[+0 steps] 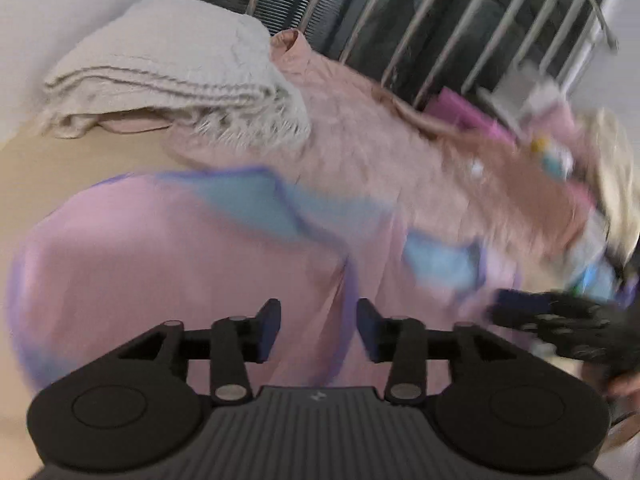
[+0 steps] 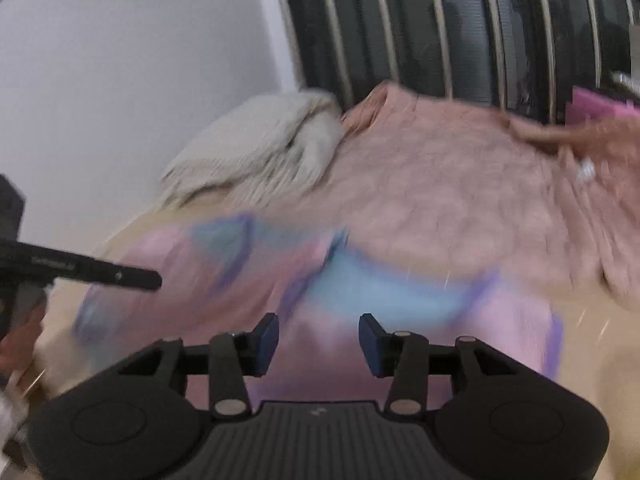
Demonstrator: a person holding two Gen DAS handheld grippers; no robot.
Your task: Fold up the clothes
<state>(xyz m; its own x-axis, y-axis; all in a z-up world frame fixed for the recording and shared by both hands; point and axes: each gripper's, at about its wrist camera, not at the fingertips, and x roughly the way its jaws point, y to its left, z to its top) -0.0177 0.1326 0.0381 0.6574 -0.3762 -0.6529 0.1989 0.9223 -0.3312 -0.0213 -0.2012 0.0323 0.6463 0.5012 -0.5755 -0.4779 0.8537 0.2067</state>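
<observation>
Left wrist view: both hand-held grippers, left (image 1: 318, 330) and right (image 2: 319, 344), hang half open and empty above the pink top (image 1: 168, 248). It looks light and floppy; pinch its hem edges.

Pink garment (image 1: 168, 264) with blue panels, purple trim; blurred, seemingly dusty-pink jacket (image 1: 360, 128).

A plain pale wall (image 2: 132, 80) fills the left side, evenly lit by soft daylight. Next to it stands a dark window (image 2: 472, 28) crossed by pale upright bars (image 1: 436, 8), with fine horizontal slats showing behind the bars at one end. The tan worktop (image 1: 60, 184) runs right up to the wall and the window. Both views are motion-blurred, so finer detail is lost.
</observation>
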